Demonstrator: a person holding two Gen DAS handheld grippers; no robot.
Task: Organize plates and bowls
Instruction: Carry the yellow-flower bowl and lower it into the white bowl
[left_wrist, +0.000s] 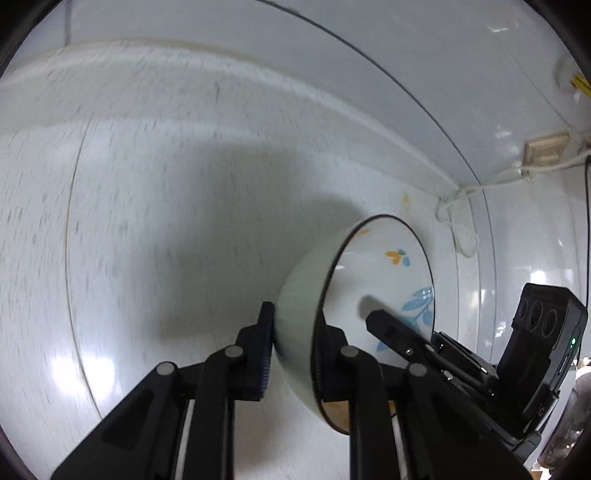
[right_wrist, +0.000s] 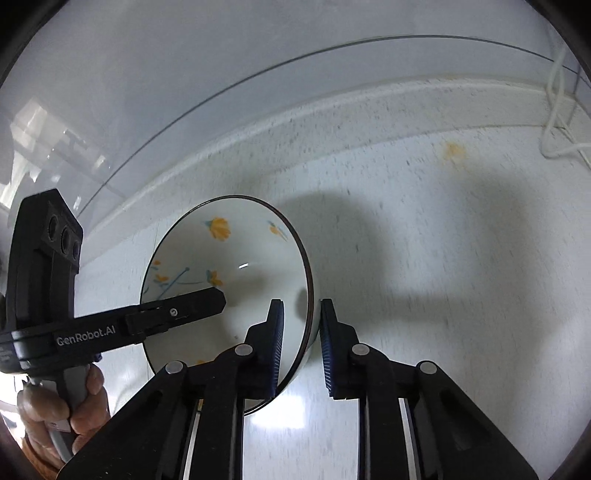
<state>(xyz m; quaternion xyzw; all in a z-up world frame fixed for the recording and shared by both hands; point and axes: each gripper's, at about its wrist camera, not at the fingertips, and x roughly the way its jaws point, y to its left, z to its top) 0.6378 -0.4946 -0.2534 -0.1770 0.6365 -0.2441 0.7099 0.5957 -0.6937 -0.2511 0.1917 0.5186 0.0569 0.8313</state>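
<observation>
Both grippers have hold of one bowl (right_wrist: 229, 273), each pinching a different side of its rim. The bowl sits on a white speckled counter (left_wrist: 147, 229), close to the back wall (right_wrist: 184, 55).

In the left wrist view the bowl is at about 4 o'clock. The left gripper (left_wrist: 293, 350) is nearly closed, with one pad on the outside of the bowl wall and one pad inside. In the right wrist view the bowl is at about 7 o'clock. The right gripper (right_wrist: 301, 343) is nearly closed too, and the rim runs between its two pads. The inside pad looks pressed on. I cannot be sure the outside pad is touching.

The bowl looks like glazed china. It is round and deep, white, with a thin dark line around the rim. Orange flowers and blue leaves are painted inside. The glaze is shiny, so it is likely slippery. It is hard and will not bend, and it would probably chip or break if dropped or knocked. It looks light enough to lift with two grips.

The rim is the best place to hold, one pad in and one pad out, on opposite sides, as now. The ribbed pads should help stop slipping.

A white cord (right_wrist: 554, 122) lies at 2 o'clock by the wall, and a small orange stain (right_wrist: 454, 150) marks the counter near it. A person's hand (right_wrist: 66, 410) holds the left gripper's handle.
</observation>
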